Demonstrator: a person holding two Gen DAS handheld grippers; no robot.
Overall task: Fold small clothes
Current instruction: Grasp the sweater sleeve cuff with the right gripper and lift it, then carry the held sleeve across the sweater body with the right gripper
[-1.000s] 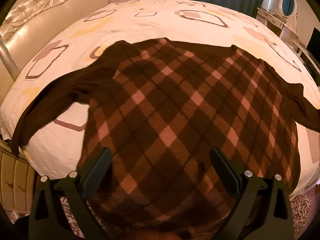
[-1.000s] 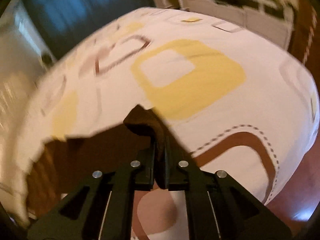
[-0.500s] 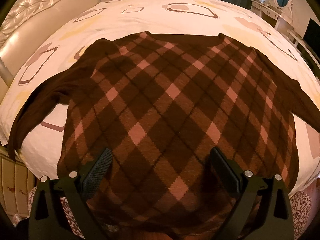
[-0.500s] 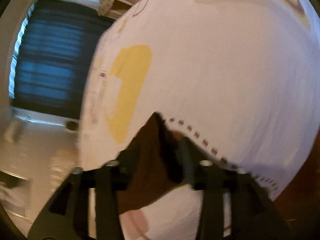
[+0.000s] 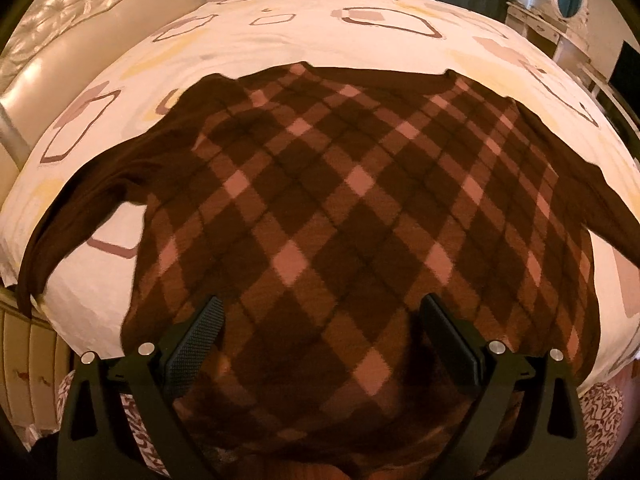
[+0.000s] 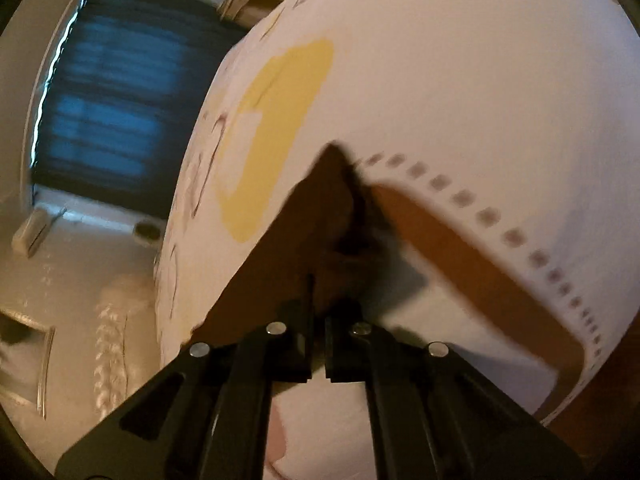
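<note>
The sweater (image 5: 340, 216) lies spread flat on the bed (image 5: 280, 40), sleeves out to both sides. Left gripper (image 5: 320, 344): jaws wide apart, empty, above the sweater's hem. Right gripper (image 6: 318, 320): jaws closed, pinching a sleeve (image 6: 320, 208) above the bed.

The black plastic left gripper (image 5: 320, 336) has two flat fingers with bumpy dotted pads (image 5: 195, 344), round shiny silver screws and triangle-shaped holes in its frame, and the black plastic right gripper (image 6: 319, 308) has the same silver screws and holes.
</note>
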